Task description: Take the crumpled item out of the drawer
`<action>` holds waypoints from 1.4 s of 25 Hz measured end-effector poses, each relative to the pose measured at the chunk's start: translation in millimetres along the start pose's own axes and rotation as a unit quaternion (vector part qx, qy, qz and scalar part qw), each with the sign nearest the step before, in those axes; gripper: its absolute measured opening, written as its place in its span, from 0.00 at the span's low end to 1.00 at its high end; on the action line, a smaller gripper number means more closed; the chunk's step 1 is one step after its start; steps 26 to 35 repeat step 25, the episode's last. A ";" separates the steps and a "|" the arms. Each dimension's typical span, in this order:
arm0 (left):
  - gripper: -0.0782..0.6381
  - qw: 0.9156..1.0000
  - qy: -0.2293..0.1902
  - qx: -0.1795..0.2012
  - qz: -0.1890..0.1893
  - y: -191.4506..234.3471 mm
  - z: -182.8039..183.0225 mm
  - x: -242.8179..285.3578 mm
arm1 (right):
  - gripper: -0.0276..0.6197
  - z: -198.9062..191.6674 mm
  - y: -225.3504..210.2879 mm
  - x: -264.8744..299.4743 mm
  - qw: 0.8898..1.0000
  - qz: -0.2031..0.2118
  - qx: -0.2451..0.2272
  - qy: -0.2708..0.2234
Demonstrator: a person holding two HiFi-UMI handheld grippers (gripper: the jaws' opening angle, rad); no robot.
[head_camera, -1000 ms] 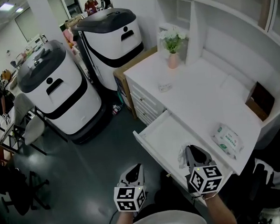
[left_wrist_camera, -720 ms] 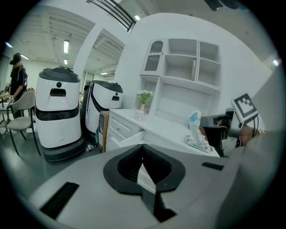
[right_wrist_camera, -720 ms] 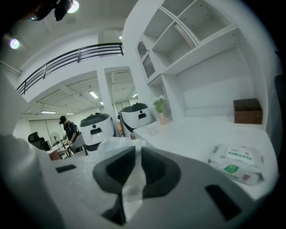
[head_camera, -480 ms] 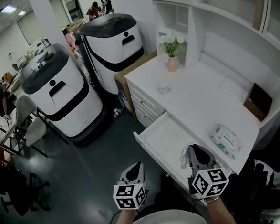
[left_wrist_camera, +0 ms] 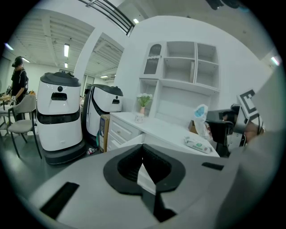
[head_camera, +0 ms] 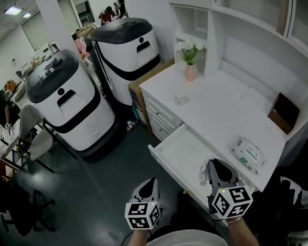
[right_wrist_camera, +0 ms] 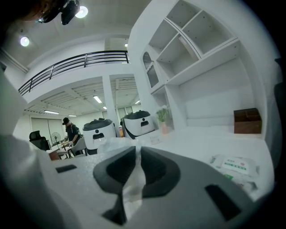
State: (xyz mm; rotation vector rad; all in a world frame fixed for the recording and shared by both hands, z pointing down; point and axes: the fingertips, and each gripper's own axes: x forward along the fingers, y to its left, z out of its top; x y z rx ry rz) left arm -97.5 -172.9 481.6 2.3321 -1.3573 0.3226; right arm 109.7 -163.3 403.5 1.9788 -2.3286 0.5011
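The crumpled item (head_camera: pixel 203 170), a thin white wad of what looks like film or tissue, is pinched between the jaws of the right gripper (head_camera: pixel 215 168) and is held up over the near end of the open drawer (head_camera: pixel 181 148). In the left gripper view it is seen hanging above the level of the desk top (head_camera: pixel 216 107), so it is judged to be already clear of the drawer. The main risk lies in the grip. Only a fold of light, limp material appears to be caught between the pads, and the rest dangles free, so a quick swing or a slight easing of the jaws could let it slide out and drop back into the drawer or onto the floor (head_camera: pixel 96 192). The loose tail could also be dragged across the drawer's front edge, or brushed against the pack of wipes (head_camera: pixel 248 154) lying just beyond on the desk, if the item is carried low. The right gripper is held close to level, tipped slightly downward and pointed toward the desk and shelves, with its marker cube nearest the person. The left gripper (head_camera: pixel 149 187) is held over the floor, well apart from the drawer, pointed forward and somewhat down. Its jaws are closed together with nothing between them.
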 end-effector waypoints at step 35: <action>0.10 1.000 -0.007 0.027 0.002 -8.8 -5.0 -12.2 | 0.10 4.6 9.4 -11.6 1.000 0.006 -0.008 -0.018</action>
